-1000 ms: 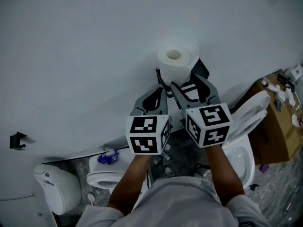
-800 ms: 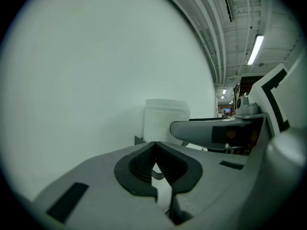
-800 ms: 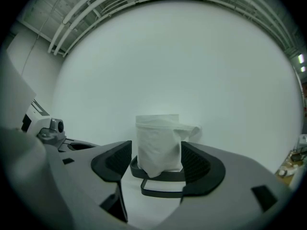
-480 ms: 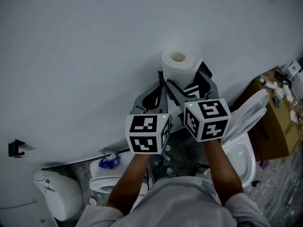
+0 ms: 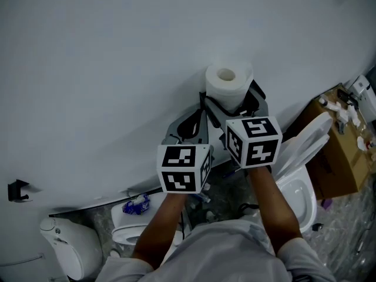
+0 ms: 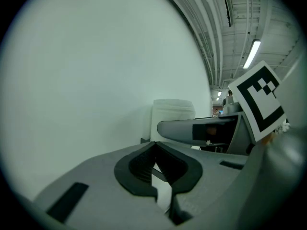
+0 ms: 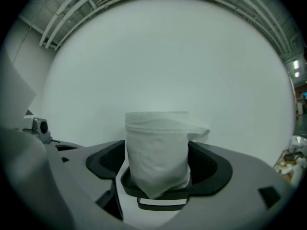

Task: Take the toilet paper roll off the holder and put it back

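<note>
The white toilet paper roll (image 5: pixel 226 84) stands upright against the white wall. In the right gripper view the roll (image 7: pixel 157 152) rests on the black holder (image 7: pixel 160 200). My right gripper (image 5: pixel 231 101) reaches up to it with a jaw on each side. Those jaws are opening, and the dark pads (image 7: pixel 106 163) flank the roll (image 6: pixel 172 111) without squeezing it. My left gripper (image 5: pixel 197 111) hangs just left of the right one, below the roll. In its own view the left gripper (image 6: pixel 153 145) has its pads closed together with nothing between them.
A toilet with its seat raised (image 5: pixel 305 151) stands at the lower right, beside a cardboard box (image 5: pixel 338 157) with small items on top. Another toilet (image 5: pixel 132 222) and a white unit (image 5: pixel 67 245) sit lower left. A black hook (image 5: pixel 17 188) is on the wall.
The right gripper's jaws have spread apart around the roll and its cube has moved up closer to it. The left gripper has stayed put.
</note>
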Motion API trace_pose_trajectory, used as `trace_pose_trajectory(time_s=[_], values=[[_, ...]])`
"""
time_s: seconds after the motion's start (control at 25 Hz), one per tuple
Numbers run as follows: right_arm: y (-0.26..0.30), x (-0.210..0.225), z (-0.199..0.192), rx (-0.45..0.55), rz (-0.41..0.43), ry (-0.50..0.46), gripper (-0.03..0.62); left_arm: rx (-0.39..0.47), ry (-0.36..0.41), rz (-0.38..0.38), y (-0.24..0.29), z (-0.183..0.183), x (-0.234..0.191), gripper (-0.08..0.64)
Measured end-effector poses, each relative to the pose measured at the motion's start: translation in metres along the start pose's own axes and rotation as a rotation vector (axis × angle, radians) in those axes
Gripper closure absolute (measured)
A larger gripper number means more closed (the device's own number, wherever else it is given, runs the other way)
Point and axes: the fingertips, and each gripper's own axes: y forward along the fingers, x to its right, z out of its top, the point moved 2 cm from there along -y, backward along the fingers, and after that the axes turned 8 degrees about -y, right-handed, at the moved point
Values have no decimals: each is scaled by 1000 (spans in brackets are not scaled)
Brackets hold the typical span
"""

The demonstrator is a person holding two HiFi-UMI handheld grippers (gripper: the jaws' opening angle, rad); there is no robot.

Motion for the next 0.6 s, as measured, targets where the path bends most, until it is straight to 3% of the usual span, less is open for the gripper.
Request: trace_pose_trajectory(time_s=[0.6], values=[[0, 0, 0, -21, -6, -53, 222, 14, 4, -17, -2, 3, 4, 555]])
